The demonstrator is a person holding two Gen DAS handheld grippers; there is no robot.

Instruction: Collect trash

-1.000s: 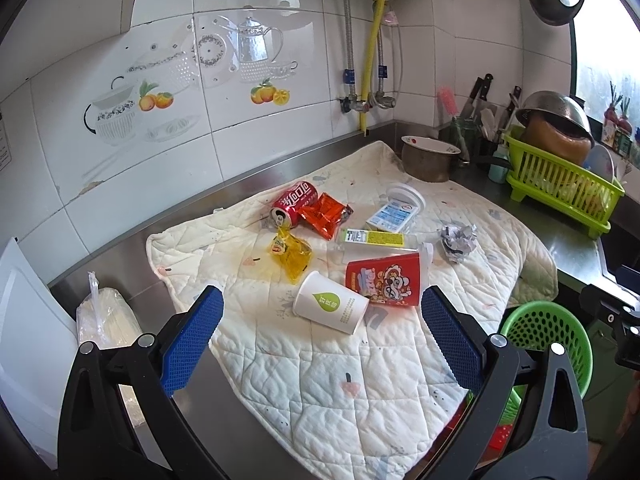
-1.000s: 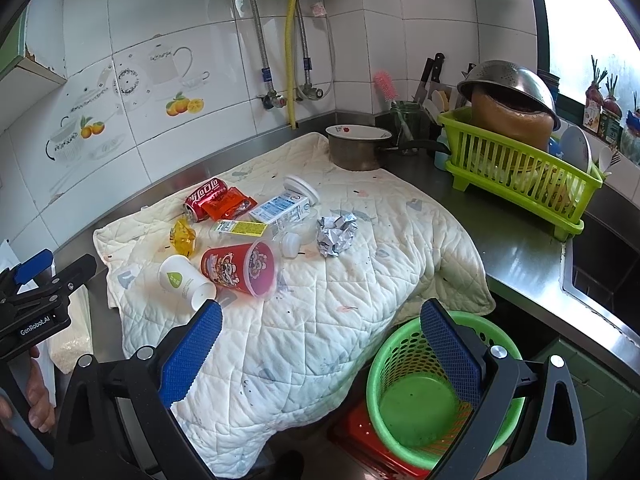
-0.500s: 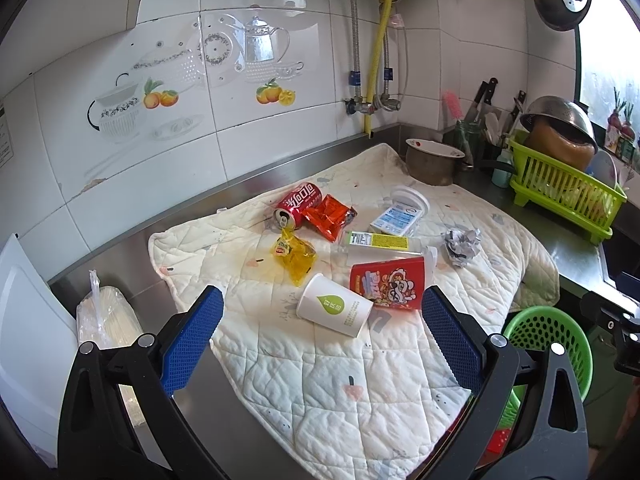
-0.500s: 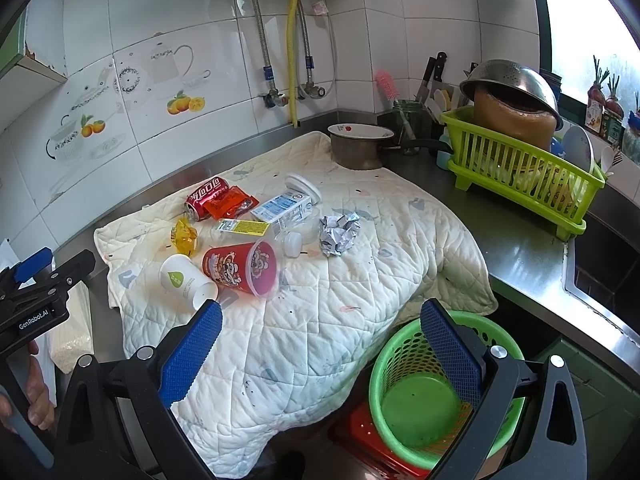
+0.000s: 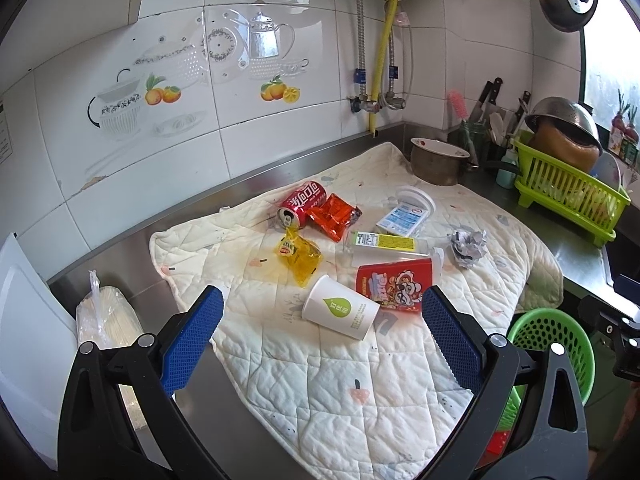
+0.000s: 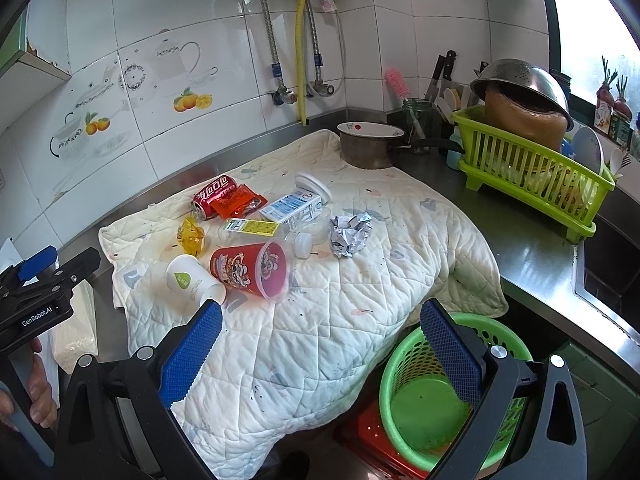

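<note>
Trash lies on a white quilted cloth (image 5: 320, 380) on the steel counter: a white paper cup (image 5: 340, 312) on its side, a red printed plastic cup (image 5: 396, 286), a red can (image 5: 302, 204), an orange wrapper (image 5: 334, 216), a yellow wrapper (image 5: 298, 254), a milk carton (image 5: 402, 220), a clear bottle with yellow label (image 5: 384, 244) and a crumpled foil ball (image 5: 466, 244). My left gripper (image 5: 320, 344) is open and empty, just short of the paper cup. My right gripper (image 6: 318, 354) is open and empty, above the cloth's front edge, with the green basket (image 6: 424, 400) below it.
A metal pot (image 5: 438, 164), a utensil holder (image 5: 476, 136) and a green dish rack (image 5: 568, 196) stand at the back right. A plastic bag (image 5: 106, 320) and a white board (image 5: 28, 340) are at the left. A sink (image 6: 608, 276) lies to the right.
The left gripper has crept slightly forward toward the paper cup. The right gripper has barely moved. Both stay open.
</note>
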